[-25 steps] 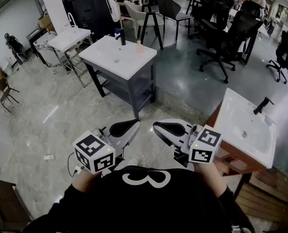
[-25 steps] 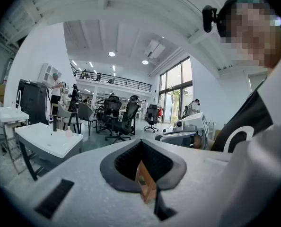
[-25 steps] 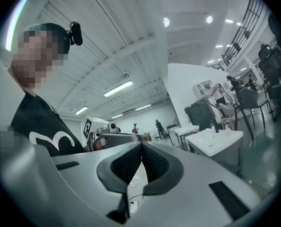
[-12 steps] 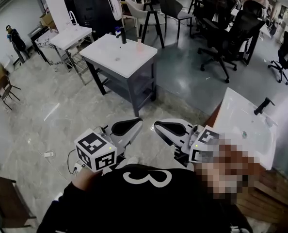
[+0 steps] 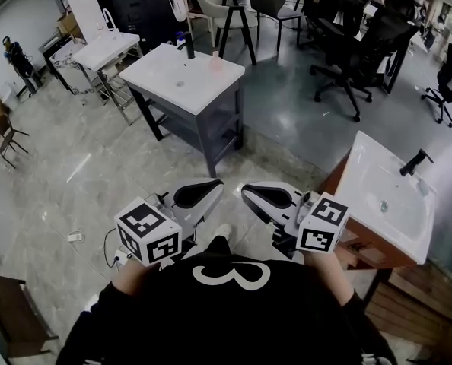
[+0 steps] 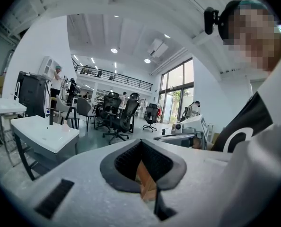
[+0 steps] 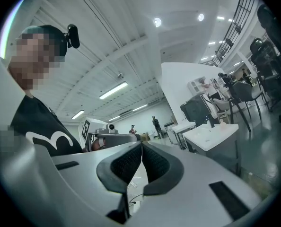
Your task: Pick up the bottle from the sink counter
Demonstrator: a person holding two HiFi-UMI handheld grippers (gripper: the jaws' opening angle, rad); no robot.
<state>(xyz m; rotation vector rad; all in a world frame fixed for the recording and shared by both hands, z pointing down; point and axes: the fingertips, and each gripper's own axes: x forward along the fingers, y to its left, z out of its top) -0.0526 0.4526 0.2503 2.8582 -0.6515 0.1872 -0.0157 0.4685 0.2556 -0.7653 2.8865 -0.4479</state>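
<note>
A pale marble-tiled floor (image 5: 66, 166) fills most of the head view and turns darker grey further back, where black office chairs (image 5: 363, 40) stand. On it, well apart from the person, is a white grey-framed sink counter (image 5: 154, 74). A wooden sink cabinet (image 5: 359, 175) with a white basin top stands close on the person's right. Low in the view, in front of the person's black shirt (image 5: 226, 310), the left gripper (image 5: 198, 195) and the right gripper (image 5: 265, 198) are held side by side. Each has its jaws pressed together with nothing between them. A black faucet (image 5: 189, 48) rises at the far edge of the grey-framed sink counter. The small pinkish bottle (image 5: 215, 58) stands upright near it by the back right corner, far from both grippers.
</note>
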